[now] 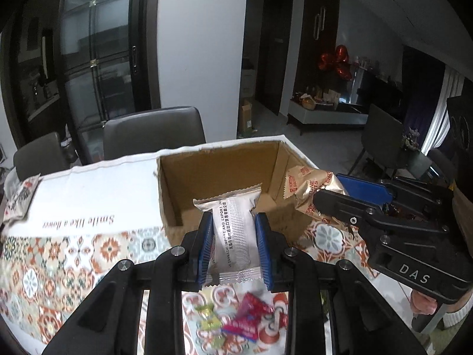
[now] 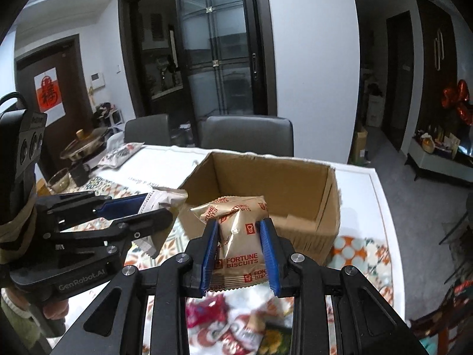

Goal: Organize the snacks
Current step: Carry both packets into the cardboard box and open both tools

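My left gripper (image 1: 234,224) is shut on a silver-white snack packet (image 1: 232,230), held upright above the table in front of an open cardboard box (image 1: 218,159). The right gripper (image 2: 240,230) is shut on a gold Fortune Biscuits packet (image 2: 236,236), also lifted just short of the box (image 2: 266,177). In the left wrist view the right gripper (image 1: 328,195) shows at the right with the gold packet (image 1: 313,186). The right wrist view shows the left gripper (image 2: 156,207) at the left with the silver packet (image 2: 165,198). The box looks empty inside.
Loose wrapped candies (image 1: 236,316) lie on the patterned tablecloth (image 1: 74,254) below the grippers. Another snack bag (image 1: 20,198) lies at the table's far left. Grey chairs (image 2: 248,136) stand behind the table. A pot (image 2: 85,142) and a glass bowl (image 2: 59,180) sit at the left end.
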A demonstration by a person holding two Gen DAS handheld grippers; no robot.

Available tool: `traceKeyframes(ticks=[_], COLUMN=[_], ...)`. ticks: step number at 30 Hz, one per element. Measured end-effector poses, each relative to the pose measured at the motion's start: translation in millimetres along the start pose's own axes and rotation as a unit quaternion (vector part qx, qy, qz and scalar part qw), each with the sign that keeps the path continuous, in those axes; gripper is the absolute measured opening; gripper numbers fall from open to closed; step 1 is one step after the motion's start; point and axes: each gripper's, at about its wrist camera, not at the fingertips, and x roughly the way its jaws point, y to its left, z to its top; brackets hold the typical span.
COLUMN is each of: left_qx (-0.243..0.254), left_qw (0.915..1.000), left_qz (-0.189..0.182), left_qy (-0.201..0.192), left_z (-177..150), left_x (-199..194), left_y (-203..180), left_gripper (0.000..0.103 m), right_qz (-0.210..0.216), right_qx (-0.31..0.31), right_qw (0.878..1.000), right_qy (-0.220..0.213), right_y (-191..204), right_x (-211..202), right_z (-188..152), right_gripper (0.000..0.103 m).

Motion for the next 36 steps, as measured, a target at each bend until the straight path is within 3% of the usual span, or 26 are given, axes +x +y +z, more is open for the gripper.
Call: traceKeyframes(ticks=[8,12,22,24,26,29,36], left_qx=[0.023,0.011,-0.009,-0.016,-0.021,-0.018,-0.008], left_qw=[0.9995,0.9992,0.9975,0.9971,0.9972,0.9974,0.9976], left_qz=[0.020,0.007,0.016,0.015,0.018,0.037,0.066], left_qy=[0.014,0.037,0.068,0.072,0.069,0.059,0.017], left_z=[37,48,51,52,52,48,26], left_x=[35,57,92,96,96,88,45], left_y=[7,15,26,28,29,30,23], left_gripper=[0.029,0.029,0.029,0.041,0.049,0.049,0.054], right_qz=[-0.014,-0.012,-0.025,-0.026,-0.036,-0.051,-0.055], right_qx=[0.000,0.011,0.013,0.016,0.016,0.015,0.022], right_qw=[1.000,1.000,0.999,0.999,0.999,0.998,0.998], right_qy=[0.012,0.023,0.039,0.042,0.037,0.031,0.023], right_y=[-16,-24,-39,-41,-41,-40,-31], right_x=[31,49,82,86,87,84,57], right_z=[31,40,42,39,40,37,23], right_gripper=[0.031,0.031,0.031,0.031,0.034,0.052,0.052])
